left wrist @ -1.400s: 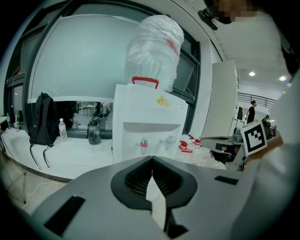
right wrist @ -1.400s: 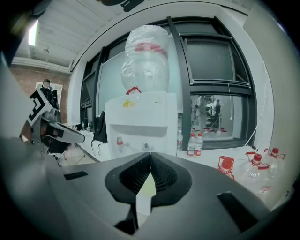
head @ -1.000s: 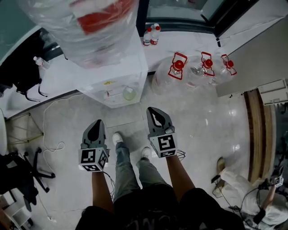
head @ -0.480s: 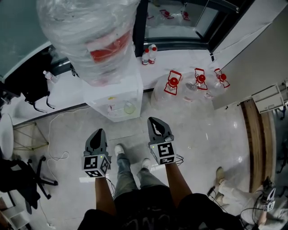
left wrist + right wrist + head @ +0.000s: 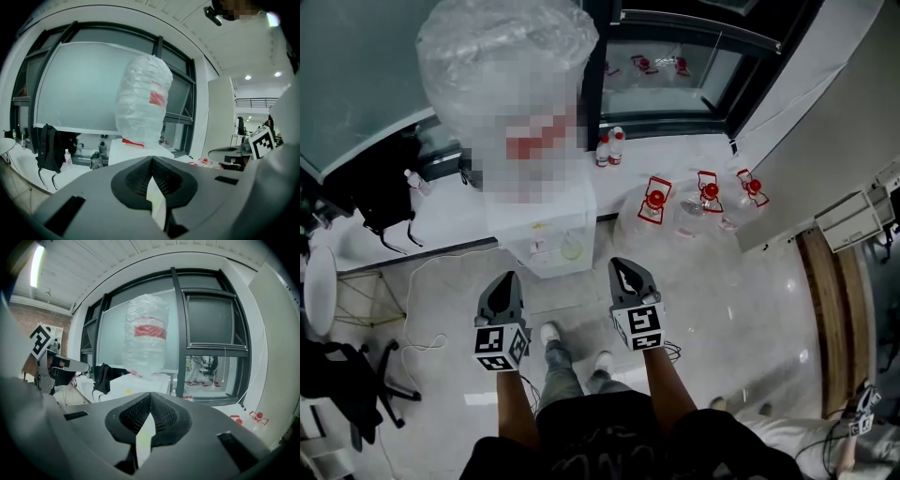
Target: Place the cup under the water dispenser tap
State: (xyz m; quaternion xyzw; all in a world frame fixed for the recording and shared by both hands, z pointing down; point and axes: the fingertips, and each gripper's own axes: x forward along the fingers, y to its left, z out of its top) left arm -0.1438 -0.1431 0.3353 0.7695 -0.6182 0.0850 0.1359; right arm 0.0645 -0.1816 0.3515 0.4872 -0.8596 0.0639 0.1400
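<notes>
A white water dispenser [image 5: 546, 225] stands by the window, carrying a big plastic-wrapped bottle [image 5: 511, 66]. A pale green cup [image 5: 572, 249] sits on the dispenser's front ledge, below the taps. My left gripper [image 5: 502, 293] and right gripper [image 5: 628, 277] hover side by side in front of the dispenser, well short of the cup, both shut and empty. In the left gripper view the wrapped bottle [image 5: 143, 103] rises beyond the shut left gripper [image 5: 151, 159]. The right gripper view shows the same bottle [image 5: 146, 336] past the shut right gripper [image 5: 150, 394]. The cup is hidden in both gripper views.
Several large water jugs with red handles [image 5: 703, 202] stand on the floor to the dispenser's right. Small bottles [image 5: 609, 148] line the window sill. A black backpack [image 5: 380, 197] hangs at left, an office chair [image 5: 342, 375] at lower left, a white cable [image 5: 422, 300] on the floor.
Both grippers have risen together and stayed shut. The head view has lifted, so the dispenser and floor look smaller and more of the window shows. The cup has not moved.
</notes>
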